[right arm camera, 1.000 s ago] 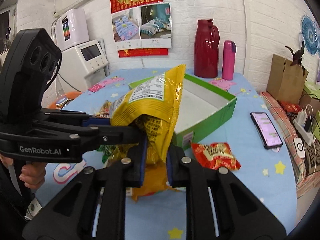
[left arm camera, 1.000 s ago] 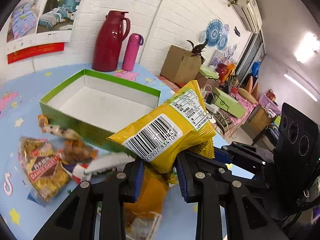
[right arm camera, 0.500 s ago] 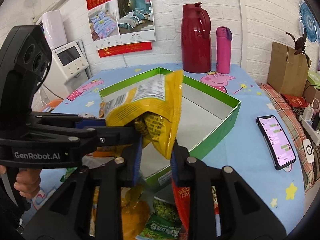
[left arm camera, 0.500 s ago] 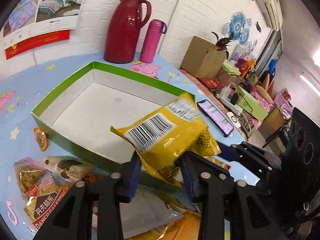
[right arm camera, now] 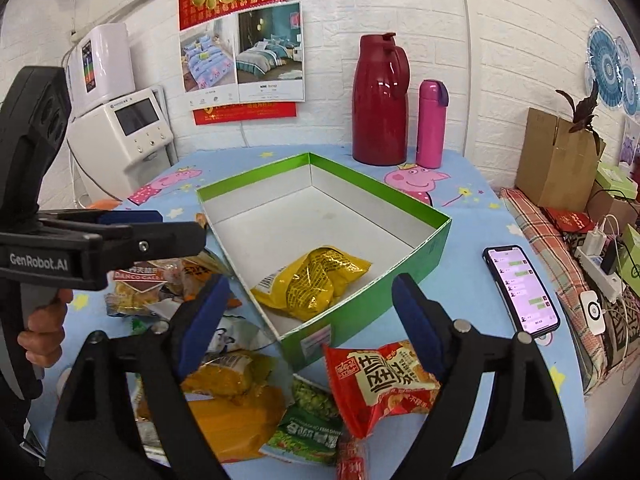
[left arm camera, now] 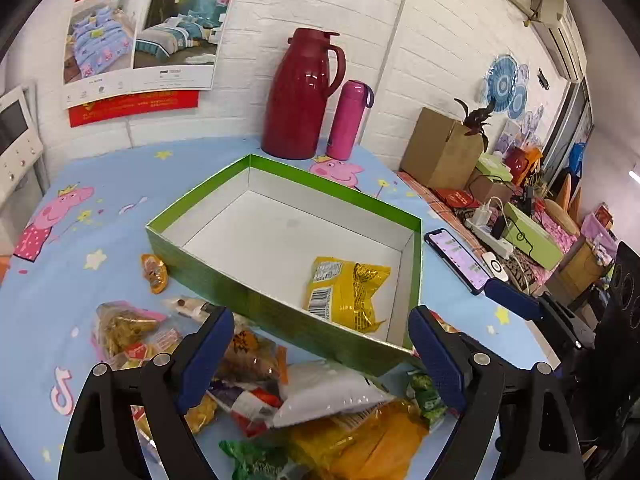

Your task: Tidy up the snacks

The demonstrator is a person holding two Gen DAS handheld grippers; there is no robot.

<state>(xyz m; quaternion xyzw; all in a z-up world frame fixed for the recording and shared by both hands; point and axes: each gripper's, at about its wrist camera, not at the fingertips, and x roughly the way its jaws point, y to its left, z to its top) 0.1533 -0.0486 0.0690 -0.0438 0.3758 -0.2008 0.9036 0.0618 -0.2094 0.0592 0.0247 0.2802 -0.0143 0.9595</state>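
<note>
A yellow snack bag lies flat inside the green box, near its front corner. My left gripper hangs open over the box's near wall, nothing between its fingers. My right gripper is open too, above the box's near corner. Loose snacks lie in front of the box: a red packet, a green pea packet, an orange bag, a white packet and clear wrapped snacks.
A red thermos jug and a pink bottle stand at the table's back edge. A phone lies right of the box. A hand holds the left gripper's grip. A cardboard box sits off the table, right.
Both grippers held the yellow bag together over the box; they have opened wide and the bag has dropped into the box.
</note>
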